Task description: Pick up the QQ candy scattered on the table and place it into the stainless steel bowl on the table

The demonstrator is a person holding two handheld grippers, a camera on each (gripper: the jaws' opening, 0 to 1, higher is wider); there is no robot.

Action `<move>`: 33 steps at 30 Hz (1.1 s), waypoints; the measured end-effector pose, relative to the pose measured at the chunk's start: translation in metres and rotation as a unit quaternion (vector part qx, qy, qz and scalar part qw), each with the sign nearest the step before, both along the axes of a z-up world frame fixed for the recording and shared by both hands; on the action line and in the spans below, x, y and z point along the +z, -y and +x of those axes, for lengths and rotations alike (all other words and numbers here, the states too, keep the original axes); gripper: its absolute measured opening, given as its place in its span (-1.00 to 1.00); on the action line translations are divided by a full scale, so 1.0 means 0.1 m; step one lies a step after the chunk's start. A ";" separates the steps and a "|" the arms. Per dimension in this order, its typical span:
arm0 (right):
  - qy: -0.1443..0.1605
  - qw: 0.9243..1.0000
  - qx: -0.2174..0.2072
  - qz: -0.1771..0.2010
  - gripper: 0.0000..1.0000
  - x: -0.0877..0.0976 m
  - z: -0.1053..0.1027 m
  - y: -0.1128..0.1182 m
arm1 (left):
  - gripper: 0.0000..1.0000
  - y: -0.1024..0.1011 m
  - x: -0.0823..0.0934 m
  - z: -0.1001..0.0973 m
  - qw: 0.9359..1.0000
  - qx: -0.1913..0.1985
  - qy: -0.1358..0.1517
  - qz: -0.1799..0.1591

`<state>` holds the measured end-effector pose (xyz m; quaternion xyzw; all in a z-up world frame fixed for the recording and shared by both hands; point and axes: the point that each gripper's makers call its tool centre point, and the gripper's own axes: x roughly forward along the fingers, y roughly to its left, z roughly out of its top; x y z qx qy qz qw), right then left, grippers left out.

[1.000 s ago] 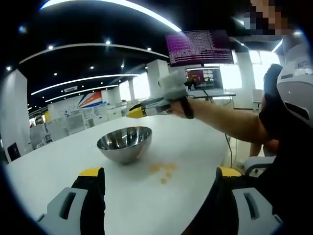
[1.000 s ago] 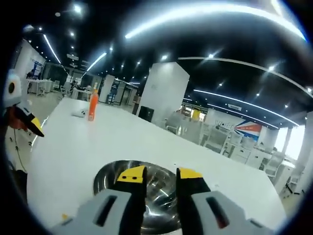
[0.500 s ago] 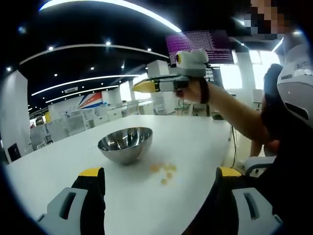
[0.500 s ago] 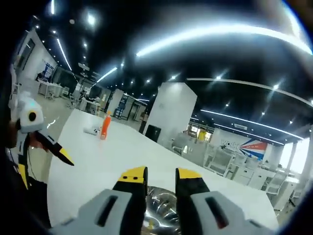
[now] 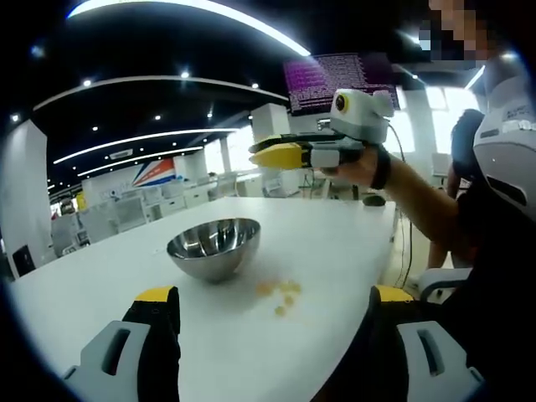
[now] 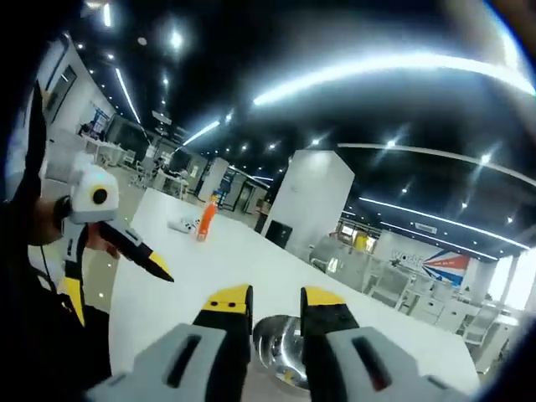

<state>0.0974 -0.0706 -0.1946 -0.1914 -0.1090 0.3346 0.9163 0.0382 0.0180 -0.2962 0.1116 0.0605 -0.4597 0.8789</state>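
Note:
The stainless steel bowl [image 5: 213, 247] stands upright on the white table [image 5: 335, 243]. Several yellow QQ candies [image 5: 280, 293] lie loose just right of it, toward me. My left gripper [image 5: 275, 295] hovers low over the near table with its jaws spread wide and nothing between them. A hand holds my right gripper [image 5: 280, 155] high above the table, up and right of the bowl. In the right gripper view, the right gripper [image 6: 276, 297] keeps a narrow gap with nothing in it. The bowl [image 6: 285, 347] shows below its jaws and the left gripper [image 6: 126, 243] at the left.
An orange bottle [image 6: 205, 222] and a small white object [image 6: 186, 224] stand at the table's far end. A monitor with text [image 5: 339, 79] hangs behind the table. The person's sleeve and body [image 5: 494, 209] fill the right side, at the table's edge.
The right gripper has risen from just above the bowl and drawn back toward the person. The left gripper, bowl and candies have stayed put.

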 end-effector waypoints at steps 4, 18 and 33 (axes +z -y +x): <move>-0.013 1.000 0.016 -0.006 -0.55 -0.14 -0.07 -0.09 | 0.88 0.02 -0.03 0.01 1.000 -0.002 -0.003 0.001; -0.062 0.997 0.036 -0.041 -0.55 -0.79 -0.25 -0.11 | 0.88 0.01 -0.03 0.00 1.000 -0.001 -0.001 0.002; -0.177 0.981 0.017 -0.074 -0.58 -1.84 -0.14 -0.04 | 0.87 0.05 -0.10 0.02 1.000 -0.002 -0.007 0.005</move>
